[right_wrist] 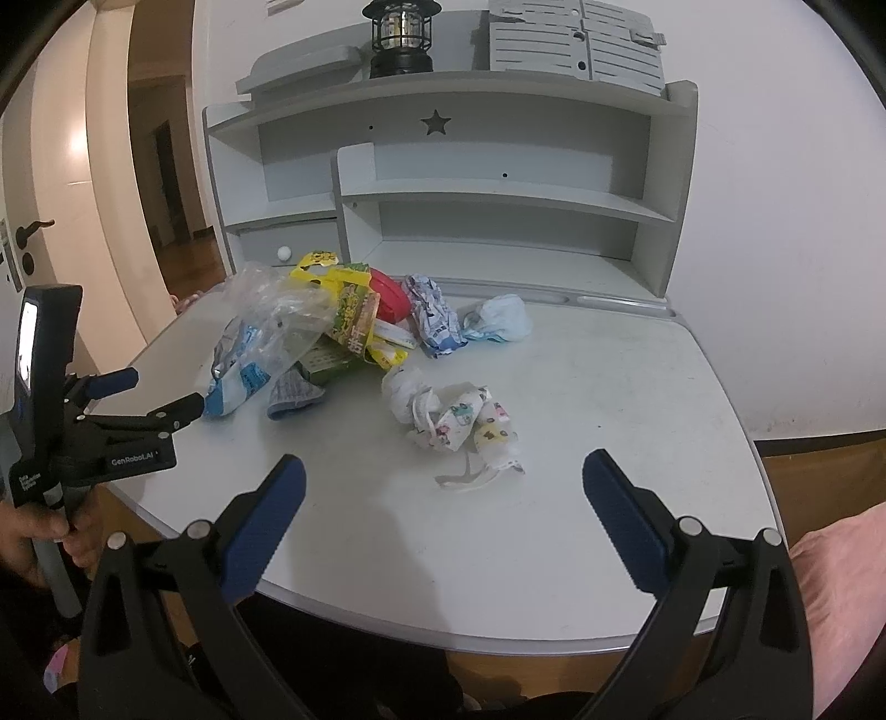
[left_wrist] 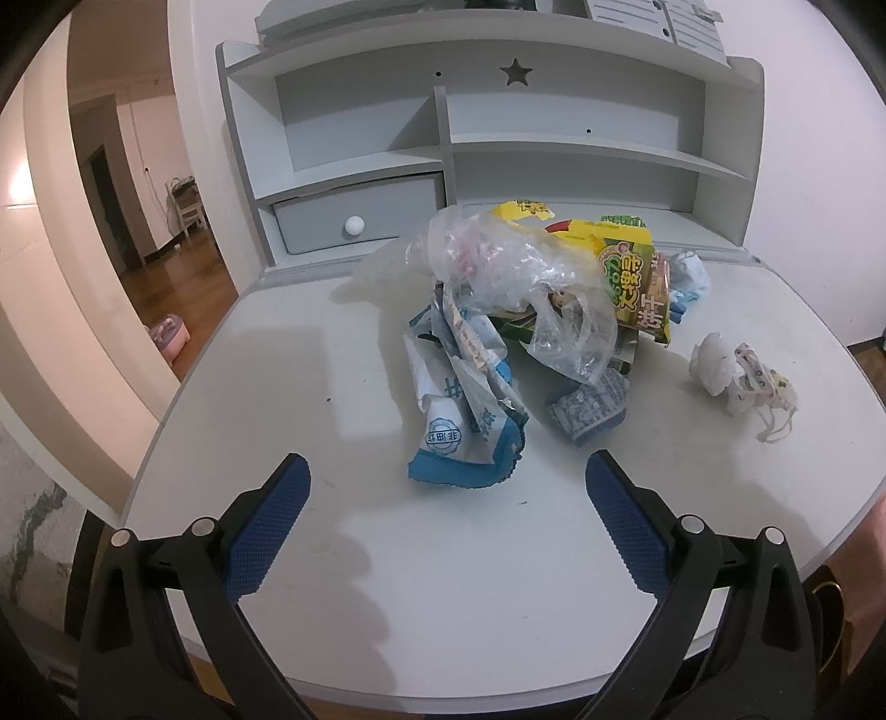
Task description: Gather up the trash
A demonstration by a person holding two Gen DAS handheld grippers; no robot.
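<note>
The trash pile sits toward the back-middle of the white counter (left_wrist: 343,559), just in front of the grey shelf unit (left_wrist: 554,149). Much of the pile is hard to separate: a clear plastic bag (left_wrist: 498,266) drapes over the top and hides what lies beneath, a yellow-green snack packet (left_wrist: 637,282) is partly covered by it, and a red item (right_wrist: 394,299) shows only in the right wrist view, mostly buried. A blue-white wrapper (left_wrist: 470,410) lies at the near edge of the pile, a small grey patterned wrapper (left_wrist: 590,407) just beside it. Apart from the pile, to its right, lies a crumpled white tissue with printed paper strips (right_wrist: 454,421); a pale blue wad (right_wrist: 501,318) rests near the shelf unit's base. Left claw (left_wrist: 447,479): jaws spread wide, empty, hovering over the near counter, pointed at the blue-white wrapper, not touching it. Right claw (right_wrist: 443,476): jaws likewise spread wide, empty, over the counter near the tissue cluster. The left claw's handle is gripped by a hand (right_wrist: 50,531), cut off at the frame edge. A lantern (right_wrist: 401,39) stands on top of the shelf unit, its top cropped.
</note>
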